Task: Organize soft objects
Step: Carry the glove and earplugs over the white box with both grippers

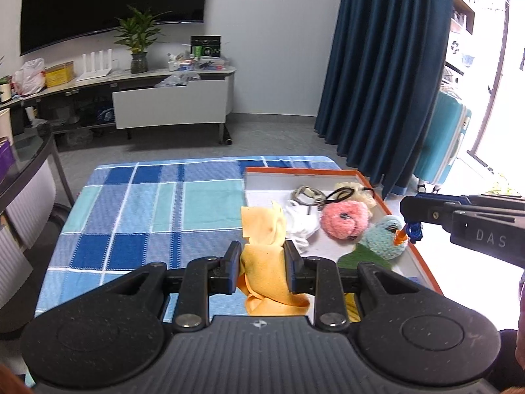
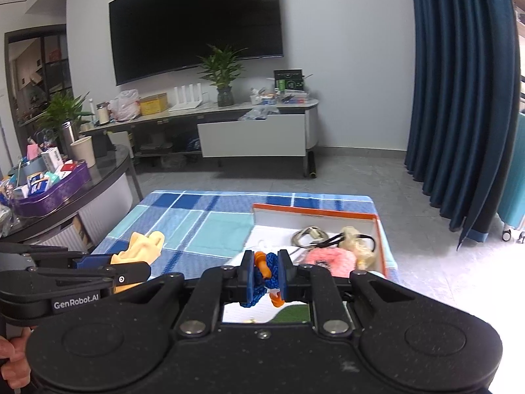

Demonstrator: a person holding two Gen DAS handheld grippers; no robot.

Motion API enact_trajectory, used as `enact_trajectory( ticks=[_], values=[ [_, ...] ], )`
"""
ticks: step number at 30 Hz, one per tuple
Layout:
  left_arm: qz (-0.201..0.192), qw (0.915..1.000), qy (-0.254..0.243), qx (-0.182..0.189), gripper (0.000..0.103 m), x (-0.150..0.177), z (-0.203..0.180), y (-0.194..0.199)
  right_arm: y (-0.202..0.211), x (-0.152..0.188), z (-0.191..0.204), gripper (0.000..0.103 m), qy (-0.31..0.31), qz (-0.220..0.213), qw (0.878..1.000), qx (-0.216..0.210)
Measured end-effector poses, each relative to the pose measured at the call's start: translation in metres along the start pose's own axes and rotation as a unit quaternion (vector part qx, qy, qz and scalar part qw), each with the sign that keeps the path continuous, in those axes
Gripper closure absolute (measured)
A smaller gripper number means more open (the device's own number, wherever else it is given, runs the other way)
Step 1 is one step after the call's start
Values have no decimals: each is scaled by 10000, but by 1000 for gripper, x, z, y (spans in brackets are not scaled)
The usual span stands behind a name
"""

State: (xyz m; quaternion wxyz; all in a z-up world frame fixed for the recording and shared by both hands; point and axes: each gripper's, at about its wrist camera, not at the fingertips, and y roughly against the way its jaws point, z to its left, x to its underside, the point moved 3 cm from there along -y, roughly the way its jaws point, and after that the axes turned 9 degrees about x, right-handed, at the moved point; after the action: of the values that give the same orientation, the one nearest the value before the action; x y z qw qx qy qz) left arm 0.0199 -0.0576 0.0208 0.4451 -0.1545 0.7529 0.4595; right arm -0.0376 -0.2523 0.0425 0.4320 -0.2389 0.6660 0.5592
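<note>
Yellow soft cloth [image 1: 262,262] pinched by left gripper [image 1: 262,259]; right gripper [image 2: 266,274] clamps blue-orange knotted cord [image 2: 267,275].

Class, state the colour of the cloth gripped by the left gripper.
Yellow: the cloth in the left gripper, clearest in the left wrist view.

Box [image 1: 370,172] on tablecloth [image 1: 147,203], right side; plush toys [image 1: 344,220] inside; TV stand [image 1: 170,98] behind

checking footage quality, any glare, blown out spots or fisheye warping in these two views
Left wrist view: daylight from the doorway blows out the right edge to white; the curtain and the tv bow from fisheye warping; the yellow cloth in the left gripper stays sharp. Right wrist view: evenly lit, no glare; the curtain curves, and the blue-and-orange knit piece in the right gripper is clear.
</note>
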Motion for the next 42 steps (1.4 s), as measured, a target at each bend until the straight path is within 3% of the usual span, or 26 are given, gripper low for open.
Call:
enact_trajectory(
  ticks=[19, 42],
  values=[
    [175, 9987, -214, 430, 75, -8, -37, -32, -5, -6, -42, 85, -281, -5, 9993, 255],
    [432, 9974, -224, 536, 75, -14, -43, -72, -47, -18, -58, 85, -291, 155, 9991, 254]
  ],
)
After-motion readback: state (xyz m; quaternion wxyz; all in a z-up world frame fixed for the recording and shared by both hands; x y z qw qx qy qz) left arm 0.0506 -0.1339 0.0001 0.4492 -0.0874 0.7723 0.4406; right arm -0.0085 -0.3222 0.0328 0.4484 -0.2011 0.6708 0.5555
